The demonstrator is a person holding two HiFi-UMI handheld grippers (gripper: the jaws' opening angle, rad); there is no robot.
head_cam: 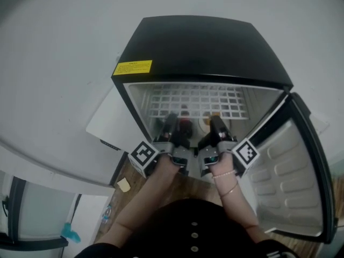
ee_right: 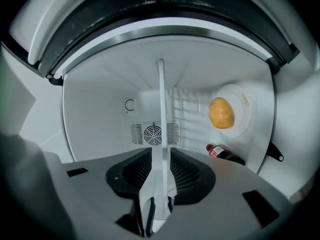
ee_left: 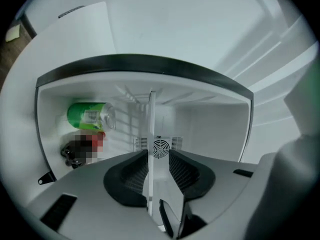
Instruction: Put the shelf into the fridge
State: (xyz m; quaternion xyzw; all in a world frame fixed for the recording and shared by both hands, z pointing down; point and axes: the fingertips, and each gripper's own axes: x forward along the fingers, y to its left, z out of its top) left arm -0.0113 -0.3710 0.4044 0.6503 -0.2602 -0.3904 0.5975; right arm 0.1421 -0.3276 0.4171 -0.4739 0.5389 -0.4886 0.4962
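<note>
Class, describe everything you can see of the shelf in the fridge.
The shelf is a white wire grid, seemingly coated metal. It lies level across the inside of the open fridge, spanning it side to side. Its front edge runs between the jaws of the left gripper and the right gripper. Both pairs stand apart, with gaps beside the edge. Nothing appears to rest on it.

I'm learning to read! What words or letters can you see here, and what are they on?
"C": a lone curved mark, shaped like that letter, on the fridge's white back wall.
Yellow rectangular sticker on the black fridge top: print too small to read.
Green can: label blurred, unreadable.
Dark bottle with a red label: too small to read.
</note>
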